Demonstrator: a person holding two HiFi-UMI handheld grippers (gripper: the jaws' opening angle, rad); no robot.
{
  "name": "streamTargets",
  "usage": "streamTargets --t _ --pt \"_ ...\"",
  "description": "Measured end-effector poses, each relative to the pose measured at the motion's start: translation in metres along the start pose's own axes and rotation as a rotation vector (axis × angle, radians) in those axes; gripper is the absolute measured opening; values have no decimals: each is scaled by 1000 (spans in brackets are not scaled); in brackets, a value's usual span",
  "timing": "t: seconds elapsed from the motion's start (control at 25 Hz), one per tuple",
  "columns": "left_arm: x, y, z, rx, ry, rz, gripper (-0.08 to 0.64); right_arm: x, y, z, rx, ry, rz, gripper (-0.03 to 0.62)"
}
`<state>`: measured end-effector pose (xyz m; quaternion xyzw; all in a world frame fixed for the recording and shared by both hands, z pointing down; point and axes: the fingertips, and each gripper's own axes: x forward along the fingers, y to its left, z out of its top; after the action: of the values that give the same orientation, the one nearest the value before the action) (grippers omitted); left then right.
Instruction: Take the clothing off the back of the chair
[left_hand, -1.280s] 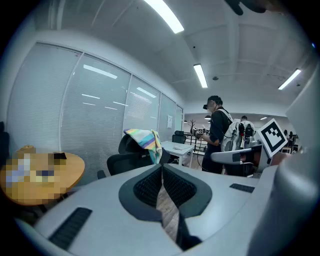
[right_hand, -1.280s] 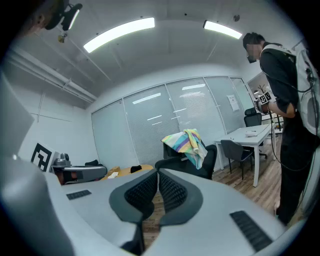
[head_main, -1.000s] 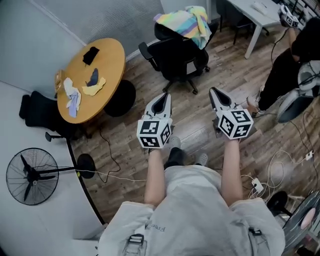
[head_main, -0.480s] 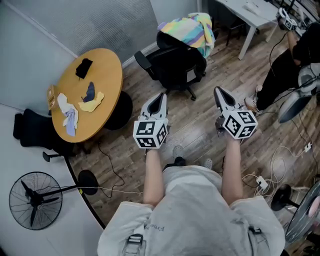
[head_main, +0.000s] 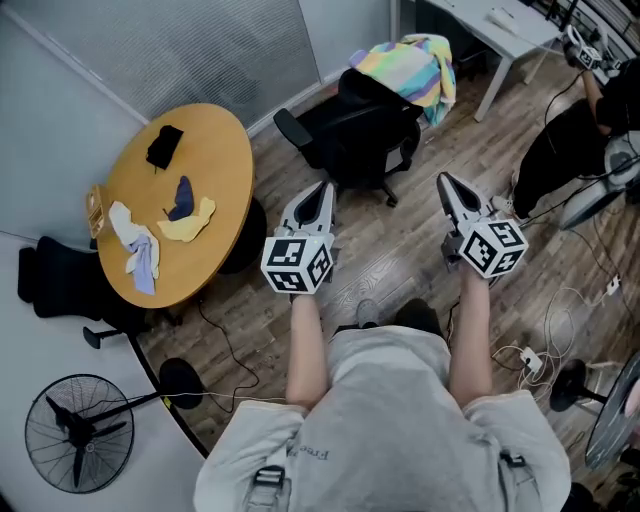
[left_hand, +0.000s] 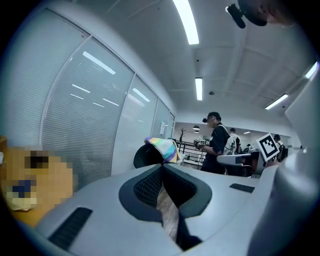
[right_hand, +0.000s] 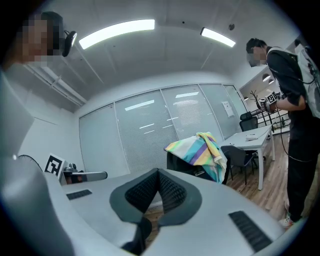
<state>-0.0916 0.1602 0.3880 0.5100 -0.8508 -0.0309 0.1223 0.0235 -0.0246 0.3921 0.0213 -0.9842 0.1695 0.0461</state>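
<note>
Clothing (head_main: 408, 66) draped over chair (head_main: 350, 135), hiding its top

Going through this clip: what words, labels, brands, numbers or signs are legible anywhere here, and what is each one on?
No text here can be quoted.
Print on the person's grey shirt: too small to read.
White notice on the glass wall: too small and blurred to read.
Marker cubes on the left claw and right claw: black-and-white square patterns only, no letters or digits.
</note>
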Motion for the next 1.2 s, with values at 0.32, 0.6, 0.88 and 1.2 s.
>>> streamTargets --t 0.32,0.6,0.88,1.2 --pt "2 30 -4 -36 -2 -22 29 14 -4 -2 -4 14 -34 23" --pt "25 57 -6 -48 14 -28 29 40 -25 14 -14 3 -63 23" --pt "72 81 18 -18 18 -41 29 87 -48 31 -4 -8 -72 23" --pt "130 121 50 1 -1 -28 29 129 -82 56 8 -44 -92 23"
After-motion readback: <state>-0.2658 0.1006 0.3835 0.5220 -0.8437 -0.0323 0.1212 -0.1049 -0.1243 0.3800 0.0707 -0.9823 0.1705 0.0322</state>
